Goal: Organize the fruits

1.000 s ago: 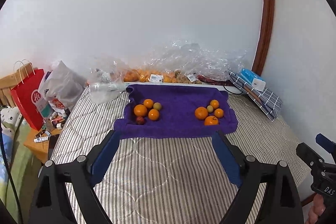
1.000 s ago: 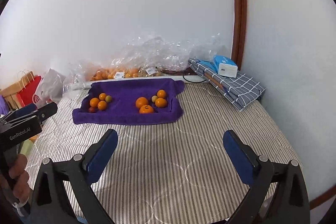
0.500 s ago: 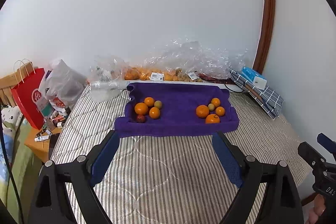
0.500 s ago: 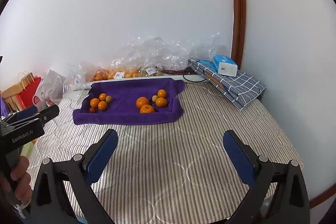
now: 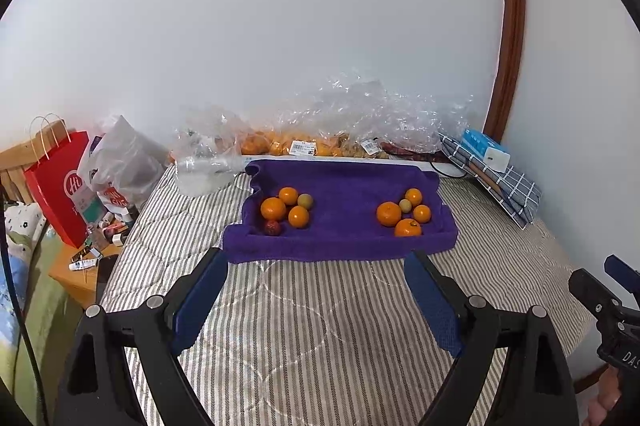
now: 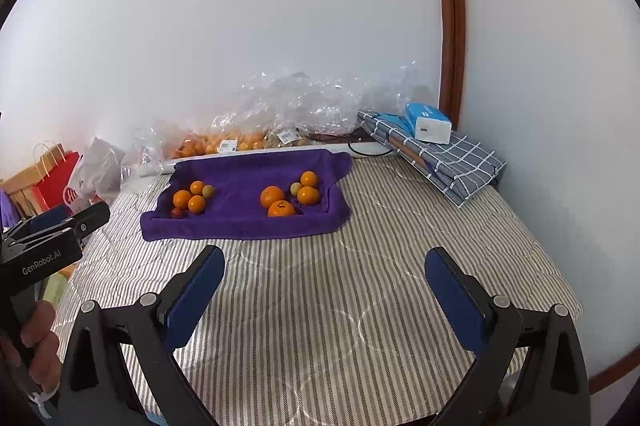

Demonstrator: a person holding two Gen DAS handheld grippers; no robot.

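Both your grippers hang over the striped bedcover [image 5: 320,326], short of the purple towel [image 5: 340,210]. Left gripper [image 5: 316,290]: jaws spread wide, nothing between them. Right gripper [image 6: 324,286]: likewise spread and empty.

The fruit sits on the towel in two clusters. Left cluster [image 5: 286,208], near the towel's left edge: three oranges, one pale greenish fruit, one small dark red fruit [image 5: 272,227] at the towel's front edge. Right cluster [image 5: 404,212], near the towel's right edge: four oranges around one pale greenish fruit. Both clusters hold mixed kinds, so this fits either a sort under way or a grouping already settled; you cannot tell which from here.

Risks, as judged:
- Fruit is round and the towel lies on soft bedding. Pressing down beside a cluster could dent the surface and set neighbours rolling.
- Pieces in each cluster touch; a wide jaw coming in could knock the one next to your target.
- The small red fruit could slip out of a loose pinch, or bruise under a hard one.
- The towel's raised front fold could snag a low finger.
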